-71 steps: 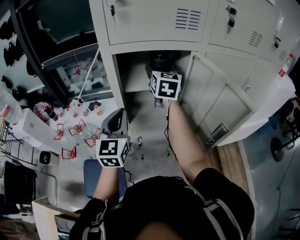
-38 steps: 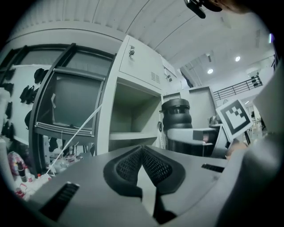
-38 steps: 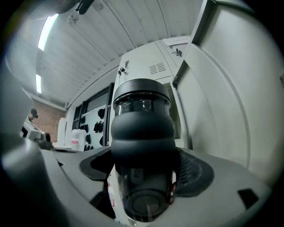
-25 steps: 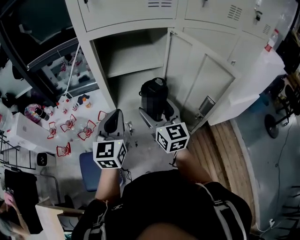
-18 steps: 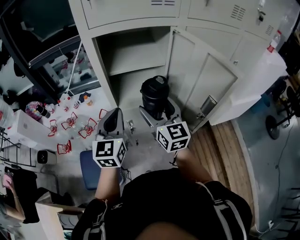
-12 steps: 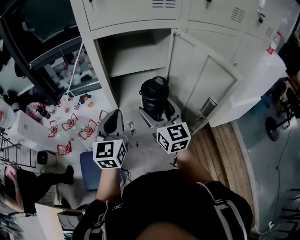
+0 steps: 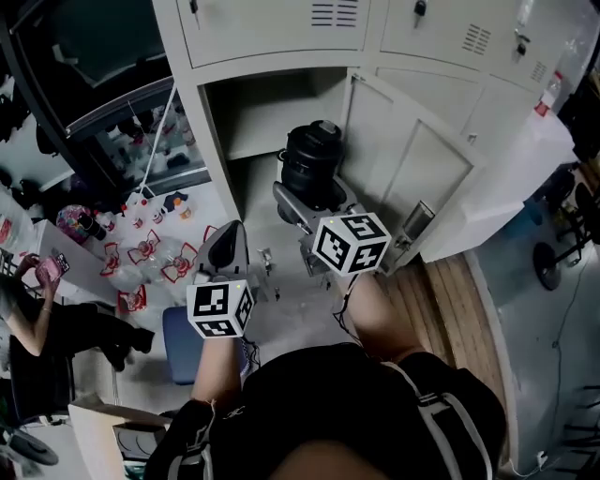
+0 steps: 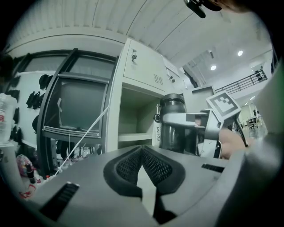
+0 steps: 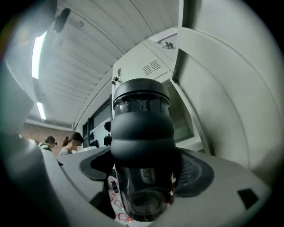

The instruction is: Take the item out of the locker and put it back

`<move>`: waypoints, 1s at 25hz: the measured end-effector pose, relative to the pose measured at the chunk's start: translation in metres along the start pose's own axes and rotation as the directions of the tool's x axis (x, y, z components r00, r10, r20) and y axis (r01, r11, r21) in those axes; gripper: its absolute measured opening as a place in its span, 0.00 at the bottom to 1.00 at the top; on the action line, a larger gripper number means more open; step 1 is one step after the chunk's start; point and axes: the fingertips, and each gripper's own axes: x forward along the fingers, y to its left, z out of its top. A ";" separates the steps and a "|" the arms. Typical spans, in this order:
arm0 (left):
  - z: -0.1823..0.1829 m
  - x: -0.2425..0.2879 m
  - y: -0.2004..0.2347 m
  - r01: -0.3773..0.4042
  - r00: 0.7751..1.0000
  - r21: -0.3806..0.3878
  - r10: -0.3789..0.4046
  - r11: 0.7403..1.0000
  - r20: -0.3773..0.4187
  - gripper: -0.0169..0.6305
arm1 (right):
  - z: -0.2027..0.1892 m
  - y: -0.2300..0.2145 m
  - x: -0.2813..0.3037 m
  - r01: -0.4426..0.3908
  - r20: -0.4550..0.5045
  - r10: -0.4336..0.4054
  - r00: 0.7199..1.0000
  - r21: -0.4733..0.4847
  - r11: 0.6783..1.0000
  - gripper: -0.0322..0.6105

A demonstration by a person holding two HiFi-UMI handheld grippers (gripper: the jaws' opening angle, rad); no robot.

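Observation:
A black bottle (image 7: 312,167) with a ribbed sleeve is held upright in front of the open locker compartment (image 7: 272,117). My right gripper (image 7: 302,202) is shut on the black bottle (image 9: 143,146), its jaws pressing the sleeve from both sides. The bottle hangs just outside the compartment's mouth, beside the swung-open locker door (image 7: 417,169). My left gripper (image 7: 228,248) is lower left, away from the locker, shut with nothing between its pads (image 8: 143,166). In the left gripper view the bottle (image 8: 173,124) and the right gripper (image 8: 202,126) stand before the compartment shelf.
Grey lockers (image 7: 281,28) fill the top of the head view. Small bottles and red clips (image 7: 150,253) litter the floor at left. A blue stool (image 7: 183,342) is by my left arm. A person (image 7: 37,309) sits at far left. Wooden flooring (image 7: 450,309) lies at right.
The right gripper has lifted the bottle up toward the open compartment. A person came into view at the far left. The left gripper has stayed put.

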 end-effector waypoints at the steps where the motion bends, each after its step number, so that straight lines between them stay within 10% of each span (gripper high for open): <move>1: 0.001 -0.001 0.001 -0.003 1.000 0.002 0.003 1.000 0.000 0.05 | 0.005 0.000 0.006 -0.006 0.004 0.006 1.000 0.028 1.000 0.72; 15: 0.008 -0.016 0.045 -0.090 0.996 -0.006 0.090 0.996 0.022 0.05 | 0.047 -0.004 0.097 -0.103 0.033 0.099 0.995 0.422 0.901 0.72; 25: 0.015 -0.020 0.063 -0.118 0.992 0.016 0.118 0.993 0.035 0.05 | 0.056 -0.009 0.161 -0.031 -0.042 0.048 0.998 0.341 0.939 0.71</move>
